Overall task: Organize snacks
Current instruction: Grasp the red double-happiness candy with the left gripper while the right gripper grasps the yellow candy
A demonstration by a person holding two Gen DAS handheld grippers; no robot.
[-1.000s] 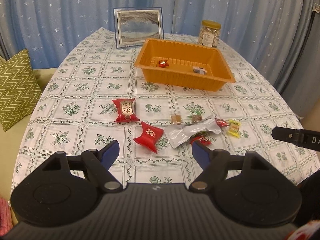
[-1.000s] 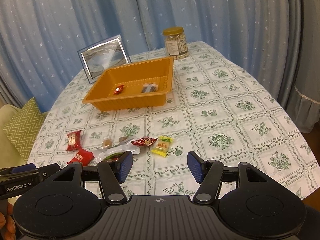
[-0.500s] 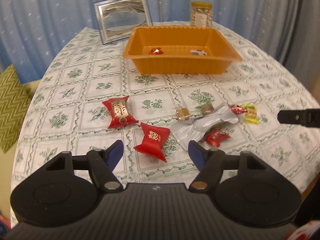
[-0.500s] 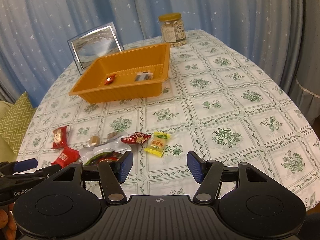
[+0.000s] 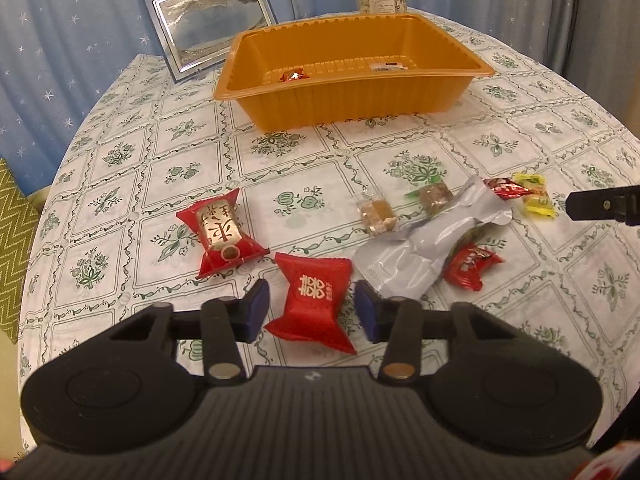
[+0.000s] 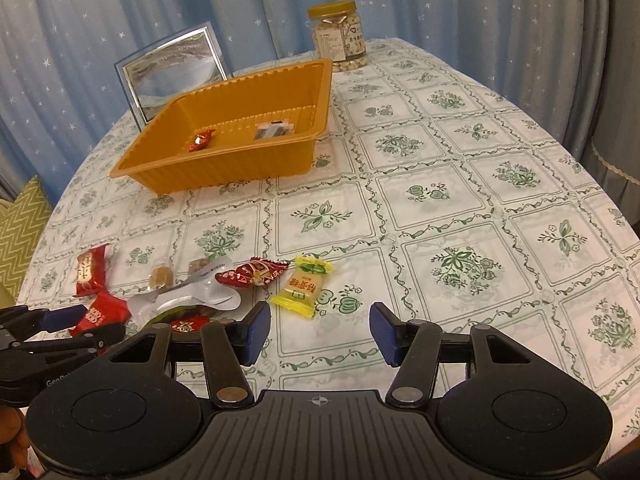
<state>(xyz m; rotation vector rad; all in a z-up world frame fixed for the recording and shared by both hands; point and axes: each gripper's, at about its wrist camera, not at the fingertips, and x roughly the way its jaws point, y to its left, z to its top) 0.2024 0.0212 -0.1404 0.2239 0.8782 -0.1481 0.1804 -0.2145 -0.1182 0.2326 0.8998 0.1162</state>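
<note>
Both my grippers have dropped toward the table. My left gripper point(image 5: 308, 310) is closing around the red pillow-shaped foil candy point(image 5: 314, 304), pads not yet touching; my right gripper point(image 6: 318, 330), also narrowing and empty, hangs just short of the yellow wrapped candy point(image 6: 301, 285). The slick wrapper could squirt out or crumple.

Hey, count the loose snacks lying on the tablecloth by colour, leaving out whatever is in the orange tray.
Red packets: 4
Brown sweets in clear wrap: 2
Silver pouch: 1
Yellow sweet: 1
Total: 8
</note>
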